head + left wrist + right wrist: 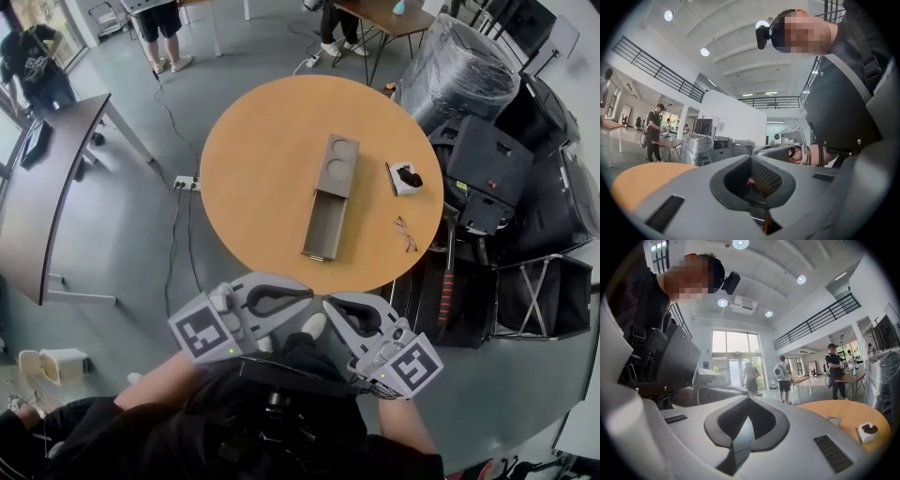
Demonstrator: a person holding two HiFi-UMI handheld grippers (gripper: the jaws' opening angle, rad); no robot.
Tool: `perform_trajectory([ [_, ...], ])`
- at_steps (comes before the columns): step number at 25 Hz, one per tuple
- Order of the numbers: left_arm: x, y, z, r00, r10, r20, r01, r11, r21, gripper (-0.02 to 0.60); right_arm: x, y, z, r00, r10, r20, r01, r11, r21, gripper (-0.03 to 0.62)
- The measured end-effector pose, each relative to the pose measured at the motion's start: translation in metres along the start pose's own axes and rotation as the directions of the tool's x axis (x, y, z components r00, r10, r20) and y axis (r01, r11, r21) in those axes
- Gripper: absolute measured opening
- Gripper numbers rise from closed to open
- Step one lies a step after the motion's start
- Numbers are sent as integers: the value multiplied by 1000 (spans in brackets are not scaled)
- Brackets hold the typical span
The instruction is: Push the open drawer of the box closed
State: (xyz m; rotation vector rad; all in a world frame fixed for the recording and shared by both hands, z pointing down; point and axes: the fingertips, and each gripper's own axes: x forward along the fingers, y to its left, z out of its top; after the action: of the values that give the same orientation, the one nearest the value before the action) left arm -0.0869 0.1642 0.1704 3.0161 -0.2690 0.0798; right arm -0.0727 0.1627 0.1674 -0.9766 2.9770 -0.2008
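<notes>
Grey floor (122, 258), round wooden table (262, 131), dark curved desk (42, 211), tall windows (733, 350), round ceiling lights (801, 279).

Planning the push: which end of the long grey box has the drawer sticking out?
The lower end in the head view: the open drawer juts from the box there; the upper end only shows two round recesses.
</notes>
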Motion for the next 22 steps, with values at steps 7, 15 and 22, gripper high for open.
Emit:
perform_trajectory([
  [7,47,37,-4,998,59,0,-59,998,-6,31,-11,-62,-4,999,41,1,-41,999,11,6],
  [15,91,59,-5,992,124,24,-124,992,-1,31,-28,-118,-11,997,81,7,-82,996,32,6],
  [22,115,72,-13,984,178,5,-178,984,5,31,-37,-154,-29,996,91,-11,-90,992,83,6],
])
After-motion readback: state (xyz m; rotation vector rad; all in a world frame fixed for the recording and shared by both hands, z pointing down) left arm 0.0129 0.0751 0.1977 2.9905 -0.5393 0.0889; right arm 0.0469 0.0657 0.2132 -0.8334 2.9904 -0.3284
